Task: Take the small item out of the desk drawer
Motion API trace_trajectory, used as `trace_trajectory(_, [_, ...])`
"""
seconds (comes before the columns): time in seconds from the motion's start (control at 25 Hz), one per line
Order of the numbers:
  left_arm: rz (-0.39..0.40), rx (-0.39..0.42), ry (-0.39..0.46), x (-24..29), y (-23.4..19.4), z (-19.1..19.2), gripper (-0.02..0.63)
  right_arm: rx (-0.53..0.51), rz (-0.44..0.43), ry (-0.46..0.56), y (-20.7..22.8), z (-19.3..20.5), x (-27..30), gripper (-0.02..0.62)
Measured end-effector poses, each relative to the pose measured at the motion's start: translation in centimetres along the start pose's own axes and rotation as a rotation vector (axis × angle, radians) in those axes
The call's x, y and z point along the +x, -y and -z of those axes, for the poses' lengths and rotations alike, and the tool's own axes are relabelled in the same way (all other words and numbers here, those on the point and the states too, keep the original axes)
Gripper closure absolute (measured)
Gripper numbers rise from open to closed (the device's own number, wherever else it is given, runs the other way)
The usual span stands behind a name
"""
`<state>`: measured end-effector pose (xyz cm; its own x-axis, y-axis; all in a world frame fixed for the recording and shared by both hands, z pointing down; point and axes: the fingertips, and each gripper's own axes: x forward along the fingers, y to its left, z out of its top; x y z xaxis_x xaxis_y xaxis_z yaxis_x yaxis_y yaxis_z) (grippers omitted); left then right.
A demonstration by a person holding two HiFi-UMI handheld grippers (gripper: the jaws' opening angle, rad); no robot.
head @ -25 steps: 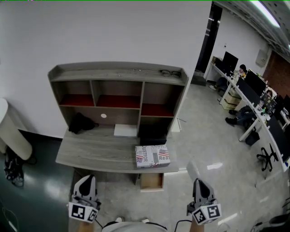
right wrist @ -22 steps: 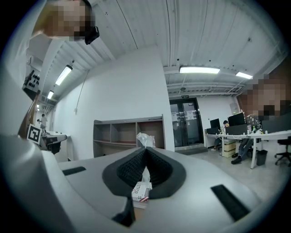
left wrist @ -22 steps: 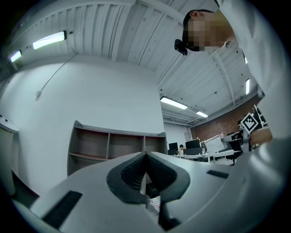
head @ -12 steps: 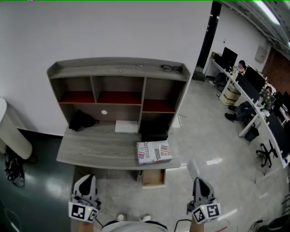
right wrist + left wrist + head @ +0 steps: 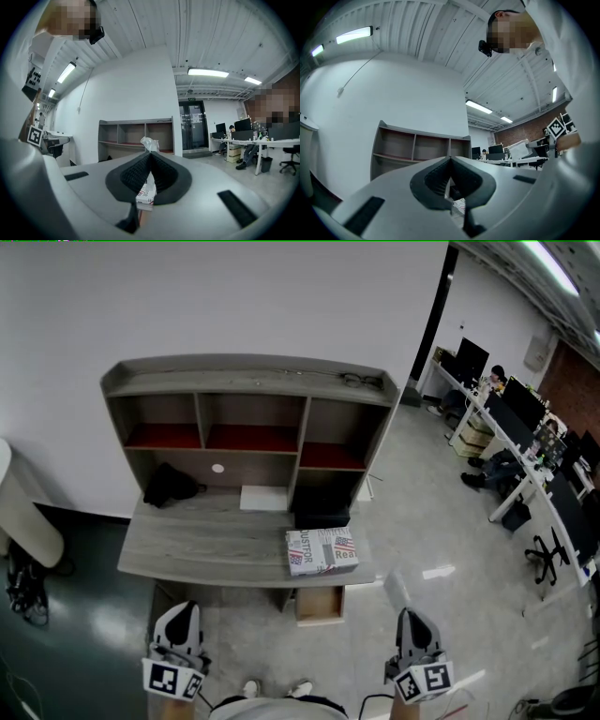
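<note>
- Left tool (image 5: 178, 617), lower left of the head view: in the left gripper view the jaws are pressed together, with nothing between them.
- Right tool (image 5: 409, 617), lower right of the head view: jaws clamped on the small item (image 5: 148, 143), a crinkled bit of clear plastic poking up past the tips in the right gripper view (can't make out what it is beyond that).
- In the head view the small item (image 5: 397, 588) is a pale sliver just ahead of my right tool, over the floor and well apart from the desk (image 5: 197, 545).
- Drawer (image 5: 319, 604): lower centre of the head view, under the desk's front edge near its right end. It's pulled out, with the light wood inside showing.
- Both tools sit low in the frame, near my body and apart from the drawer.
- The desk is grey wood with a hutch (image 5: 248, 390) at the back; the upper cubbies have red floors.
- On the desk:
  - printed box (image 5: 321, 551) at the right front, just above the drawer in the frame
  - black bundle (image 5: 169, 486) at the back left
  - white flat sheet (image 5: 264, 497) at mid back
  - black box (image 5: 321, 509) in the lower right cubby
- Glasses (image 5: 361, 381) lie on the hutch top at its right end.
- Right edge of the head view: a row of office desks with monitors (image 5: 525, 413), with people seated there.
</note>
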<state>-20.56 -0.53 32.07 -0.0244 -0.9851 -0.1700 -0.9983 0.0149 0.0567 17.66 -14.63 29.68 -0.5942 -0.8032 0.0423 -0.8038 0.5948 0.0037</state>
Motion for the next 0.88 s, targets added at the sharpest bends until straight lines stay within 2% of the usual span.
trace_trajectory(0.32, [0.039, -0.009, 0.009, -0.1, 0.2, 0.1, 0.589, -0.024, 0.001, -0.005, -2.1, 0.3, -0.4, 0.572])
trace_trajectory(0.88, [0.057, -0.013, 0.001, -0.3, 0.7, 0.3, 0.589, -0.033, 0.009, -0.007, -2.4, 0.4, -1.3, 0.572])
